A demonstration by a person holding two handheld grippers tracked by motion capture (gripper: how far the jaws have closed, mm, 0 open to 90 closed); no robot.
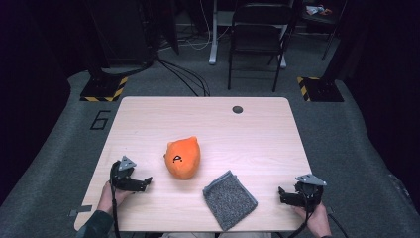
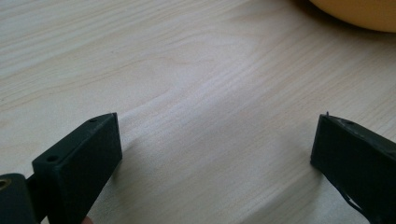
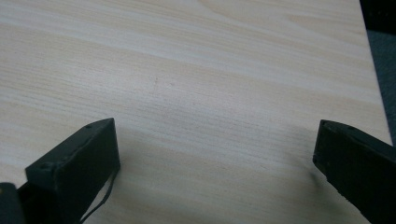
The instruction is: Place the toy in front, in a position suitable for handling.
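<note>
An orange plush toy [image 1: 183,157] with a black mark on it lies near the middle of the wooden table [image 1: 247,129]. A folded grey cloth [image 1: 229,199] lies to its right, closer to the front edge. My left gripper [image 1: 144,183] rests low at the front left, open, pointing toward the toy with nothing between its jaws. In the left gripper view [image 2: 217,142] the toy's orange edge [image 2: 359,11] shows at the top right. My right gripper [image 1: 282,194] sits at the front right, open and empty, right of the cloth. Bare wood lies between its jaws [image 3: 217,144].
A small dark round hole [image 1: 237,109] is set in the table near its back edge. Behind the table stand a black chair [image 1: 257,34] and floor stands with yellow-black striped bases [image 1: 104,88]. Cables run across the grey floor.
</note>
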